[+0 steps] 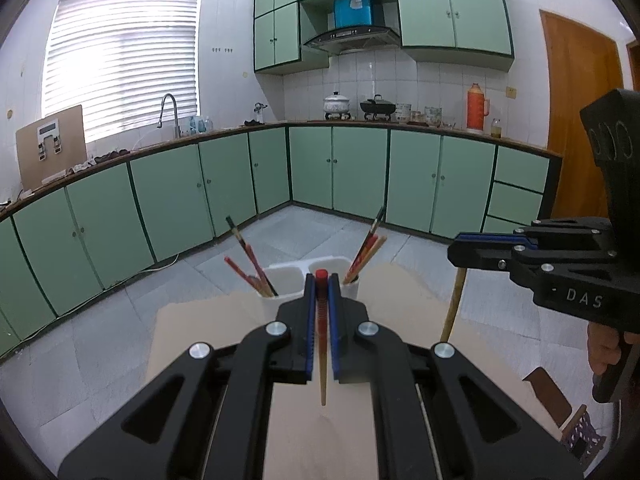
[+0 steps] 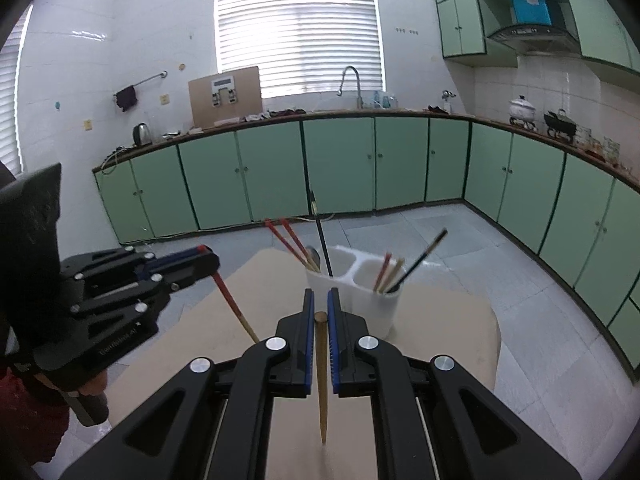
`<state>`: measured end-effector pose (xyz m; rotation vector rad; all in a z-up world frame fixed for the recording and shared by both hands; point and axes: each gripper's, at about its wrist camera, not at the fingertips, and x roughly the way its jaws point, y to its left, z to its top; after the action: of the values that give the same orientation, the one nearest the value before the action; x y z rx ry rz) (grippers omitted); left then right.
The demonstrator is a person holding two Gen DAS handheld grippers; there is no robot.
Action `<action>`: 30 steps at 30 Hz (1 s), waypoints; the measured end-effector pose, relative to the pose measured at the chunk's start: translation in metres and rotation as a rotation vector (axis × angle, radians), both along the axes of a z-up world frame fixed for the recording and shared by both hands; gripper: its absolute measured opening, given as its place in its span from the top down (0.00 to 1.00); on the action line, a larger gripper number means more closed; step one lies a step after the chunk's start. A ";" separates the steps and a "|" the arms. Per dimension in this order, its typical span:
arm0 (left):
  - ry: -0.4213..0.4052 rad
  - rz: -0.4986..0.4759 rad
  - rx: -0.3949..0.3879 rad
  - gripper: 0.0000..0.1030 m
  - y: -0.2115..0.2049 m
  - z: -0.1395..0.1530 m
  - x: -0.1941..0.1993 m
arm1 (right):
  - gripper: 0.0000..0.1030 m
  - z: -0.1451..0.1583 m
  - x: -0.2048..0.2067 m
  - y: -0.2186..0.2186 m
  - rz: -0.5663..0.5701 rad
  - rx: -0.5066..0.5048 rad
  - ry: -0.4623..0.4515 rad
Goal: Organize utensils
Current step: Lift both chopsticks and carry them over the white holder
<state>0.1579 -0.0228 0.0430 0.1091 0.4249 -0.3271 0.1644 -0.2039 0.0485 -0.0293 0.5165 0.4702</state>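
Note:
A white two-compartment utensil holder (image 1: 288,276) (image 2: 360,300) stands at the far edge of a tan table (image 1: 224,320) (image 2: 248,320), with several chopsticks leaning in each compartment. My left gripper (image 1: 321,284) is shut on a red-topped chopstick (image 1: 322,368), held upright just short of the holder; it also shows in the right wrist view (image 2: 230,300). My right gripper (image 2: 320,300) is shut on a plain wooden chopstick (image 2: 321,380), held upright near the holder; it shows in the left wrist view (image 1: 454,312) too.
The table stands in a kitchen with green cabinets (image 1: 352,168) along the walls and a grey tiled floor (image 1: 100,332). A spoon (image 2: 314,257) rests in the holder's left compartment. A wooden chair back (image 1: 556,400) is at the table's right.

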 end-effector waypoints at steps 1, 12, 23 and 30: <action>-0.008 -0.004 -0.003 0.95 0.000 0.005 0.002 | 0.94 0.004 0.001 0.002 0.003 0.000 -0.007; -0.125 0.006 -0.018 0.95 -0.013 0.058 0.028 | 0.94 0.064 0.031 0.003 0.016 0.051 -0.119; -0.209 0.042 -0.029 0.95 -0.026 0.095 0.072 | 0.94 0.107 0.074 -0.003 -0.038 0.090 -0.208; -0.194 0.056 -0.017 0.95 -0.039 0.087 0.106 | 0.94 0.099 0.115 0.000 -0.095 0.084 -0.219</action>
<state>0.2644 -0.0613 0.1298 0.1113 0.2329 -0.2621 0.2792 -0.2043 0.1479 0.0244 0.2811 0.3902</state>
